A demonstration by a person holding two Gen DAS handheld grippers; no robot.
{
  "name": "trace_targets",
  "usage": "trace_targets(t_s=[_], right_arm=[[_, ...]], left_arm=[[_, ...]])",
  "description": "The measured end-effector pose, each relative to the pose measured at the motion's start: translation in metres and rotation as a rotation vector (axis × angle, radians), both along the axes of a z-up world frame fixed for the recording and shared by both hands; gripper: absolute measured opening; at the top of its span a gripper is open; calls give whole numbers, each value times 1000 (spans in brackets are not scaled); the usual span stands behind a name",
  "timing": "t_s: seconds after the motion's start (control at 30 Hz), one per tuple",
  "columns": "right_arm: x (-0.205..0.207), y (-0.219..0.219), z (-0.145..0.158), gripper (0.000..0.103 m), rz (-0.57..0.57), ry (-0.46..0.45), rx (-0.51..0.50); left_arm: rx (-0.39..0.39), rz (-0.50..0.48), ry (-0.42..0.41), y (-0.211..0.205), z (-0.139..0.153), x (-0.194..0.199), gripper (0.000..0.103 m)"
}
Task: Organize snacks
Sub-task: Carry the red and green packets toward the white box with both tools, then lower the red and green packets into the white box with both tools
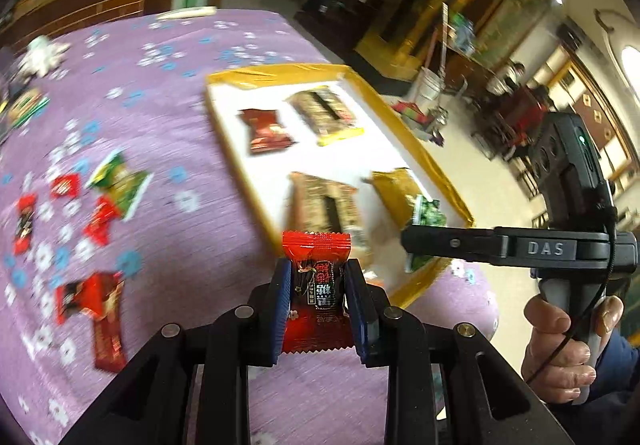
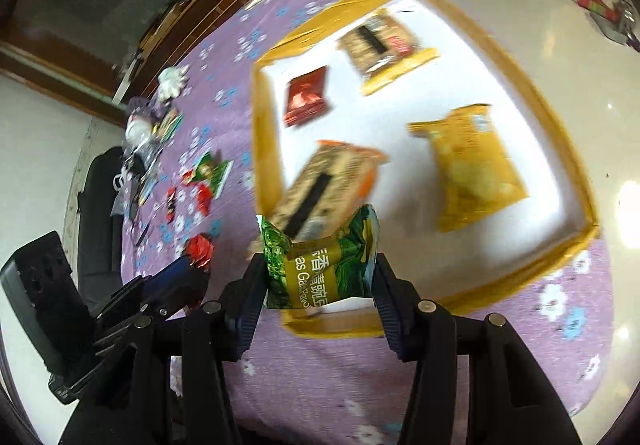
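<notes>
My left gripper is shut on a red and black wrapped candy, held above the purple flowered tablecloth just before the near corner of a gold-rimmed tray. My right gripper is shut on a green snack packet over the tray's near rim. On the tray's white bottom lie a dark red packet, two brown biscuit packets and a yellow packet. The left gripper with its candy shows at lower left in the right wrist view.
Loose red and green snacks lie scattered on the cloth left of the tray, with a red bar nearer. A hand grips the right tool's handle. The table's edge drops to a shiny floor on the right. A white bucket stands on the floor.
</notes>
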State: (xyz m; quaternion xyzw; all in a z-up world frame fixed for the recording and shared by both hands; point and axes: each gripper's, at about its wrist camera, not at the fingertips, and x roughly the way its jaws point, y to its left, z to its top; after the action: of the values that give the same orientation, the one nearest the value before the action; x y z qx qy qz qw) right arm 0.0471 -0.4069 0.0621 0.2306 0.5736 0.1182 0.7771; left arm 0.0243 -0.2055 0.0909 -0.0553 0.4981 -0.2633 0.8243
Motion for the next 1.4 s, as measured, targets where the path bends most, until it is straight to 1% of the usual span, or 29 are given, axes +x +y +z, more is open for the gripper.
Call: trace_targets(t_s=[0.2, 0.37, 0.5, 0.73, 1.07, 1.4], right_arm=[[1, -25, -6, 51, -36, 10, -73], [2, -33, -6, 51, -34, -3, -128], [2, -39, -9, 51, -30, -3, -141], [4, -43, -17, 51, -20, 13, -135], [8, -42, -26, 51, -5, 31, -132], [12, -39, -28, 54, 8, 32, -139]], left_arm=[[58, -88, -14, -49, -8, 4, 27], [103, -117, -30, -75, -14, 8, 27], [129, -123, -38, -86, -21, 10, 27], [152, -112, -33, -93, -30, 11, 27], [150, -67, -17, -86, -38, 17, 27], [151, -63, -14, -86, -41, 16, 27]])
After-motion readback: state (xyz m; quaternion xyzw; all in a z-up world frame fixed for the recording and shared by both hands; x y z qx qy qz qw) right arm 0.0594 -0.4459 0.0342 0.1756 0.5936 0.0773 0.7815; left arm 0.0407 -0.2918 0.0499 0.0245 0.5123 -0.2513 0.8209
